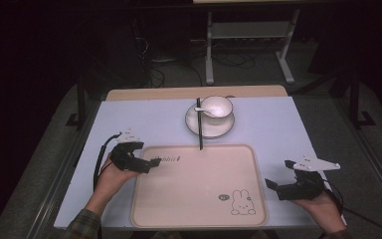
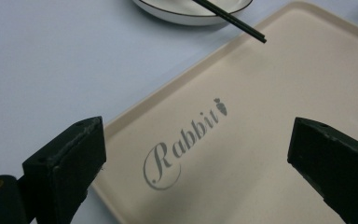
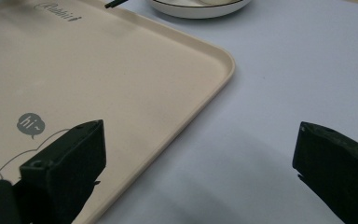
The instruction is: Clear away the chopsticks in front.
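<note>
tray (image 1: 199, 184): stiff, light, slick; grip raised rim
left tool (image 1: 151, 163): wide open, empty, over tray's left rim
right tool (image 1: 278, 186): wide open, empty, right of tray

1. Your tray (image 1: 194, 199) is cream, printed with grey "Rabbit" script and a white rabbit outline.
2. Your plate (image 1: 210, 127) is white with a dark rim.
3. Your chopsticks (image 1: 199, 124) are black.
4. Your table (image 1: 129, 119) is pale lavender-blue.
</note>
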### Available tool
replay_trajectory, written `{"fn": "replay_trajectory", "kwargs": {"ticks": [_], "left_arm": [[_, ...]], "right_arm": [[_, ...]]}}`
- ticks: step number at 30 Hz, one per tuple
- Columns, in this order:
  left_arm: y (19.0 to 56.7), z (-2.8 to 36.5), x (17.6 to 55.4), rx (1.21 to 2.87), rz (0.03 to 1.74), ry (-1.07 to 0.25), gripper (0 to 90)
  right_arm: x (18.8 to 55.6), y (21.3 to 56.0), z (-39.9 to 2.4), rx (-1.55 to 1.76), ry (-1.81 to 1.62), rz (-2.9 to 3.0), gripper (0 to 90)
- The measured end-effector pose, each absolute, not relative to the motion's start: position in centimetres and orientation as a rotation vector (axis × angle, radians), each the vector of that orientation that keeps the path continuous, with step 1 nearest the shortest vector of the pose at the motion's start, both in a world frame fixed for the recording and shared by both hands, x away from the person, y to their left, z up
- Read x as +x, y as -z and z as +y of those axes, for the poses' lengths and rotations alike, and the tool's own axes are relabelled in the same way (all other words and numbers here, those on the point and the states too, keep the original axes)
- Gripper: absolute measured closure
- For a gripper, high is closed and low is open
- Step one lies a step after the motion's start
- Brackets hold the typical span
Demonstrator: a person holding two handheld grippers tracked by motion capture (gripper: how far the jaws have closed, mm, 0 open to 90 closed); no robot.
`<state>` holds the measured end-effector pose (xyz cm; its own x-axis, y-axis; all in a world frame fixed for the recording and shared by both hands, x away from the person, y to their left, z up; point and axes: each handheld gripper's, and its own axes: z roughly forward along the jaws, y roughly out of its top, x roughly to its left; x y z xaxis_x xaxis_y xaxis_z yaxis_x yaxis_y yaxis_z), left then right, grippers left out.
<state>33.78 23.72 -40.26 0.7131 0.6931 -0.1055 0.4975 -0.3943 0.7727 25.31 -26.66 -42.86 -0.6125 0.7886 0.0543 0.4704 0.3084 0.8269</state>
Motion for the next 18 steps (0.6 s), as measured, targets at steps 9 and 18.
{"fn": "replay_trajectory", "kwargs": {"ticks": [9, 18], "left_arm": [[39.9, 22.1, 35.3, 2.079, 0.901, -0.295, 5.3], [39.6, 20.5, 36.7, 2.08, 0.895, -0.288, 5.9]], "right_arm": [[25.3, 42.9, -26.6, 1.129, -1.212, 2.226, 1.9], [25.4, 43.0, -26.6, 1.122, -1.209, 2.235, 1.9]]}}
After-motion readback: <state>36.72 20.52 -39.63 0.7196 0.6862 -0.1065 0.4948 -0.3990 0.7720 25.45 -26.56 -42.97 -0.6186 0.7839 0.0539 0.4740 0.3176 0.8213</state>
